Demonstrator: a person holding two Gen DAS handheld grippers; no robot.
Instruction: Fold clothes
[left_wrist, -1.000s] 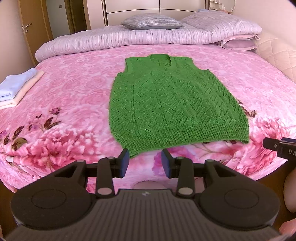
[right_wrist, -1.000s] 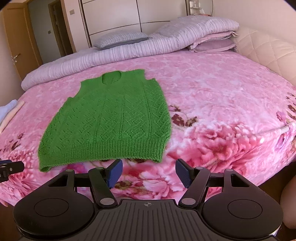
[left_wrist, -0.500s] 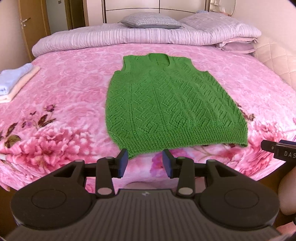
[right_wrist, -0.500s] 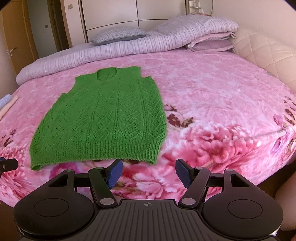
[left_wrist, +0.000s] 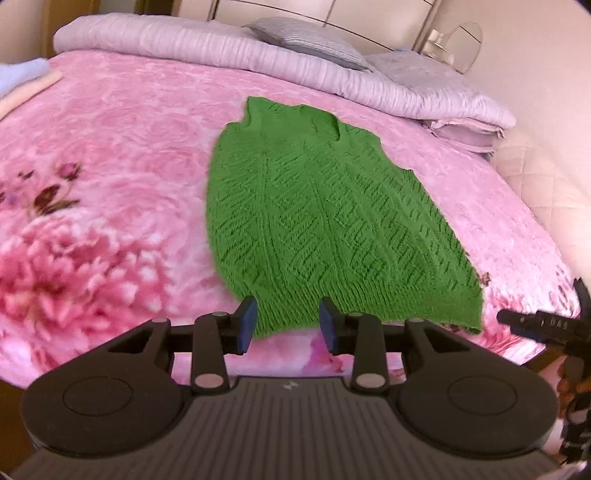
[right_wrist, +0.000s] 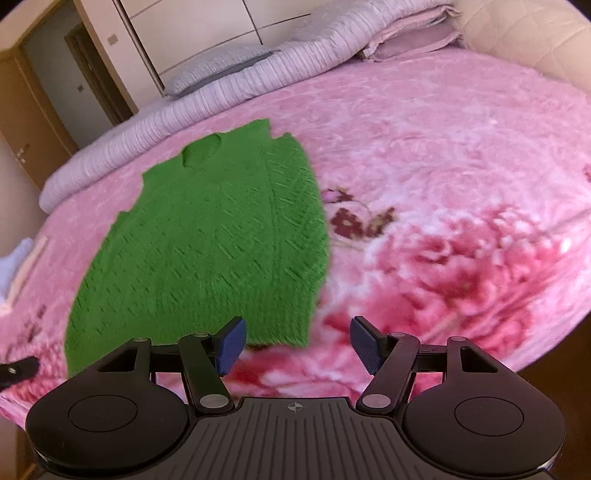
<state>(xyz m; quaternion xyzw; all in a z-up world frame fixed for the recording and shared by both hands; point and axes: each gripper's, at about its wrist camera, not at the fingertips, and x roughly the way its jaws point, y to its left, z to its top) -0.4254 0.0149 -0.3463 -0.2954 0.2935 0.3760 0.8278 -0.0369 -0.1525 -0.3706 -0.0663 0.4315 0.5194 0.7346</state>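
Observation:
A green knitted vest (left_wrist: 325, 221) lies flat on the pink floral bedspread (left_wrist: 103, 206), neck toward the pillows, ribbed hem toward me. My left gripper (left_wrist: 286, 325) hovers over the hem's left corner; its jaws are closing and the pads press on nothing. In the right wrist view the green knitted vest (right_wrist: 214, 243) fills the left half, and my right gripper (right_wrist: 297, 343) stands wide open over its hem's right corner, empty. The right gripper's tip (left_wrist: 532, 321) shows at the left view's right edge.
Folded pale blue and peach cloths (left_wrist: 26, 81) lie at the bed's far left. A lilac rolled duvet (left_wrist: 229, 48) and pillows (left_wrist: 306, 40) line the headboard end. A padded bed surround (right_wrist: 546, 48) curves on the right, with a wooden door (right_wrist: 26, 122) on the left.
Both grippers have moved forward and down toward the vest's hem, each rolling so the bed looks tilted. The hem now sits right at the fingertips. The vest has not moved.

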